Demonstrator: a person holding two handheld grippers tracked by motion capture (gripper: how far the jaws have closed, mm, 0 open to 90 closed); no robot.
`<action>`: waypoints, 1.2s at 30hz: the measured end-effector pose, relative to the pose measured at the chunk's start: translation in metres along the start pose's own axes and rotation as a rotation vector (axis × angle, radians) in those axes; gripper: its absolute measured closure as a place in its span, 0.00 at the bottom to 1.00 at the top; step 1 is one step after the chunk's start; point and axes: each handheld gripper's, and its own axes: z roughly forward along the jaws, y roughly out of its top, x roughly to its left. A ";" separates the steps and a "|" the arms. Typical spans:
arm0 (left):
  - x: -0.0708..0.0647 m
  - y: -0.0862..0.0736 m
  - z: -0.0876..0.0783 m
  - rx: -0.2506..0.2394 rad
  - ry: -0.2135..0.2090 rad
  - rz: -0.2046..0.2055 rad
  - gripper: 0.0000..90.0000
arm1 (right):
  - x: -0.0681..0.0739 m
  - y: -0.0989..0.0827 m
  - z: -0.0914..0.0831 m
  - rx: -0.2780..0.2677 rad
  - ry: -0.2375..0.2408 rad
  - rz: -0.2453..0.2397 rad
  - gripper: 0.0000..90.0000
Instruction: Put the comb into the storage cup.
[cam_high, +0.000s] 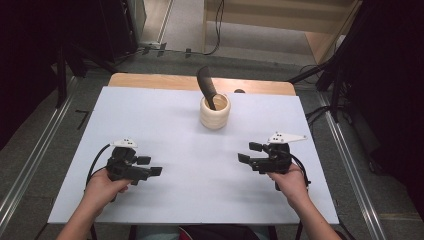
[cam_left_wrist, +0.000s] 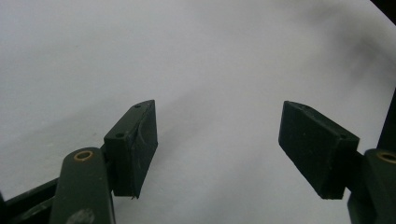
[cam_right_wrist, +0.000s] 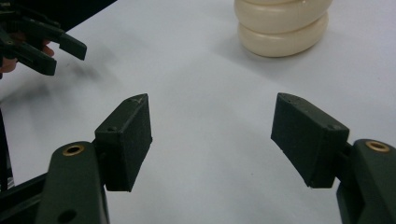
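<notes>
1 cream ridged cup (cam_high: 215, 112), 1 dark curved tool (cam_high: 206, 86) inside, 2 grippers: L (cam_high: 151, 168), R (cam_high: 246, 154).

A: What lies ahead of the left gripper (cam_left_wrist: 218, 140)?

B: Plain white table top (cam_left_wrist: 196, 51), running out past both black jaws, with a faint grey shadow beyond the right jaw.

A: And the jaws?

B: They stand wide apart, pads facing each other, with only bare table between them. A brass pin sits at the base of each.

A: Anything at the edges?

B: A dark corner far up to the right.
</notes>
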 end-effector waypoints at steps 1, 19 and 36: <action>0.000 0.000 0.000 0.000 0.000 0.000 0.32 | 0.000 -0.001 -0.001 -0.002 -0.002 -0.002 0.30; 0.000 0.000 -0.001 -0.002 -0.007 0.002 0.32 | -0.003 -0.020 -0.017 0.008 -0.025 0.013 0.30; 0.000 -0.002 -0.002 -0.002 -0.005 0.002 0.32 | -0.007 -0.037 -0.027 0.072 -0.056 0.032 0.30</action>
